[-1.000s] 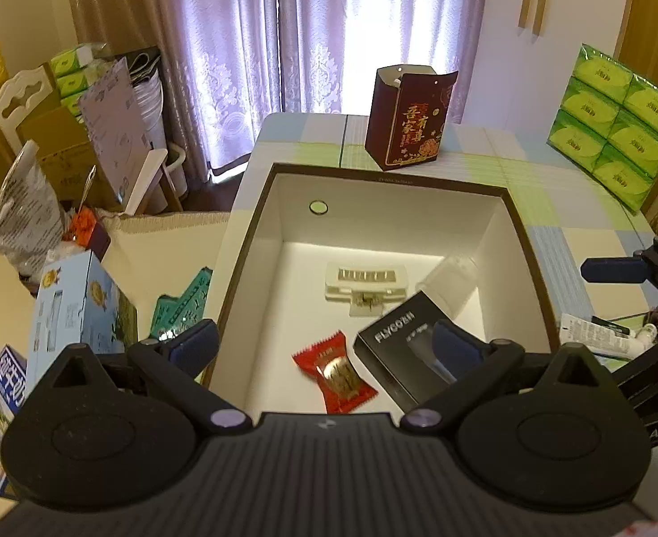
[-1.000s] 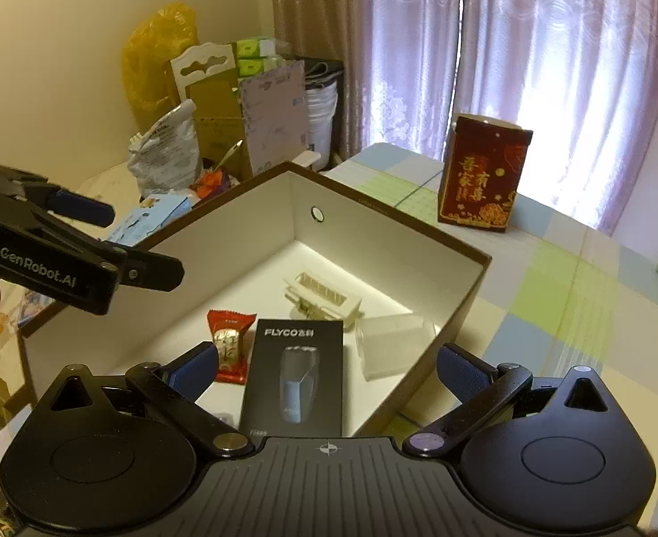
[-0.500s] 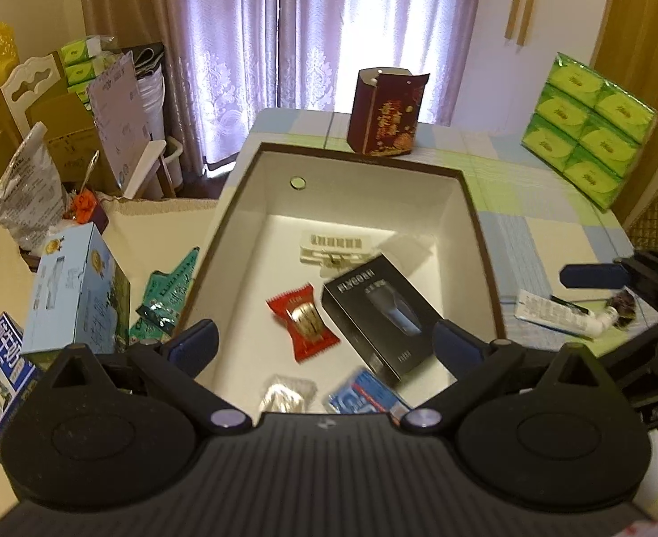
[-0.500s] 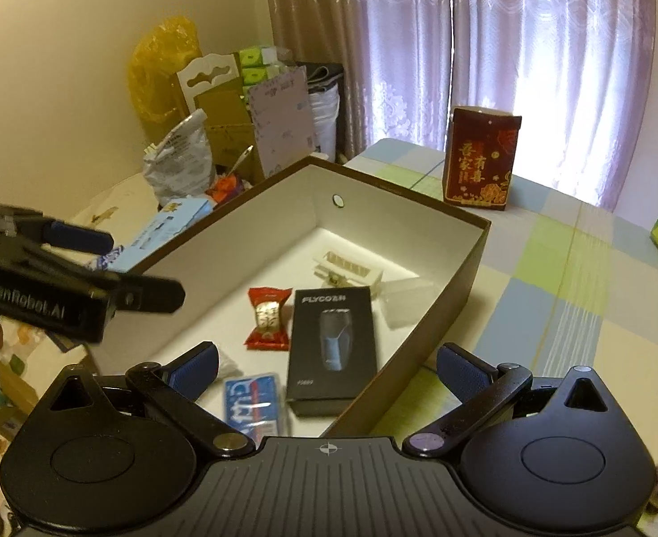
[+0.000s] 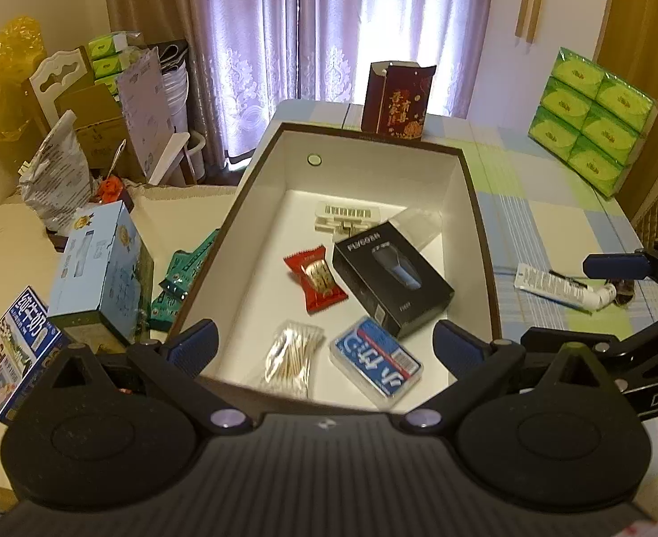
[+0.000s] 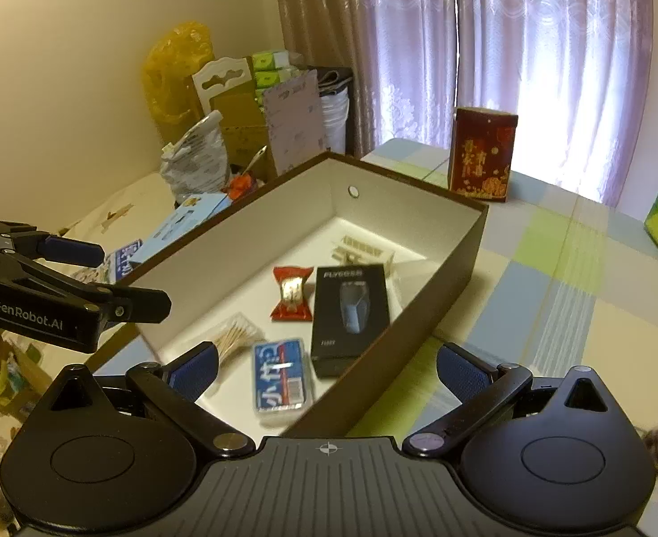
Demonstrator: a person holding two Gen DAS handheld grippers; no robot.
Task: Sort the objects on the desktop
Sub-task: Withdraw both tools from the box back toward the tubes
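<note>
Both claws [image 5: 324,344] [image 6: 326,369] back, swabs [image 5: 290,355] blurred

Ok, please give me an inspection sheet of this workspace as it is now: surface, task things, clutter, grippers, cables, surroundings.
Surface: checked tablecloth.
Task things: open box holds black shaver box, red candy, cotton swabs, blue card pack, white clip. White tube lies outside on the cloth.
Clutter: red carton, green tissue packs.
Grippers: left gripper and right gripper open, empty.
Cables: nothing seen.
Surroundings: curtains, piled cartons.
</note>
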